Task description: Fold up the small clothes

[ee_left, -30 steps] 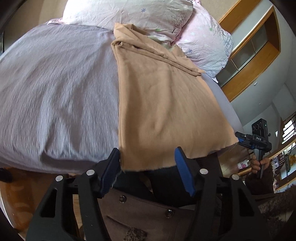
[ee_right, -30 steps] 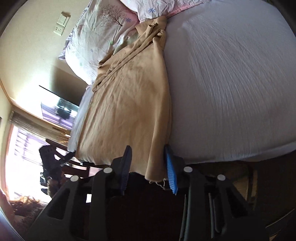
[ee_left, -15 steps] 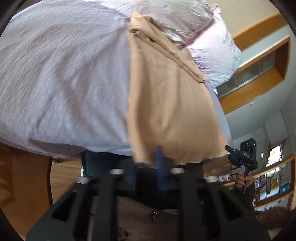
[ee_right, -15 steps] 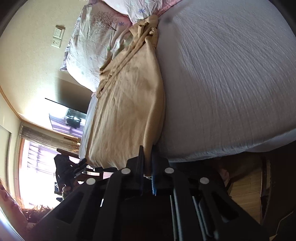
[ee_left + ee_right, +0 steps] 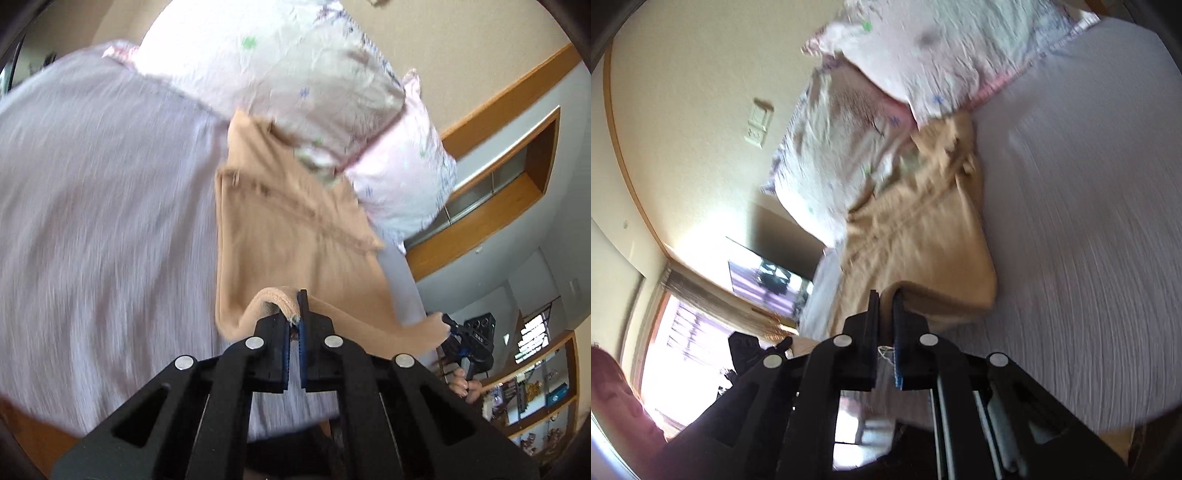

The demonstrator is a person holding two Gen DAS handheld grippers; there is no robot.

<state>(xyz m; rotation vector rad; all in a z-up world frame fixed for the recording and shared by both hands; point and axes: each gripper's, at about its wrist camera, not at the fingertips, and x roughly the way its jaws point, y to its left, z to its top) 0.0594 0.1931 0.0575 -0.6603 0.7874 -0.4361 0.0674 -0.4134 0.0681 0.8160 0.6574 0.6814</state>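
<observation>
On the left, our left gripper (image 5: 294, 320) was spread wide a second ago, straddling the hem of the tan garment (image 5: 288, 236) where it hung over the near edge of the bed; now its jaws are pressed together on that hem corner, and the cloth curls up over the fingertips toward twelve o'clock. The garment's far end still lies on the lilac bedsheet (image 5: 103, 229) with its top tucked against the floral pillows (image 5: 295, 88) at about one o'clock. In that same view the other hem corner stretches out toward four o'clock, where the right gripper (image 5: 448, 326) pinches it. Moving to the right wrist view, the right gripper (image 5: 885, 314) has likewise gone from spread to clamped on the garment's (image 5: 923, 236) edge, a loose thread trailing between the blue pads, and the lower part of the cloth now bulges into a soft roll at around one o'clock from the jaws, above the bedsheet (image 5: 1089, 258). We judge that both hem corners are secured and the lift toward the pillows (image 5: 886, 110) has begun, so the first fold, hem brought up to the top, is under way, not yet laid down.
</observation>
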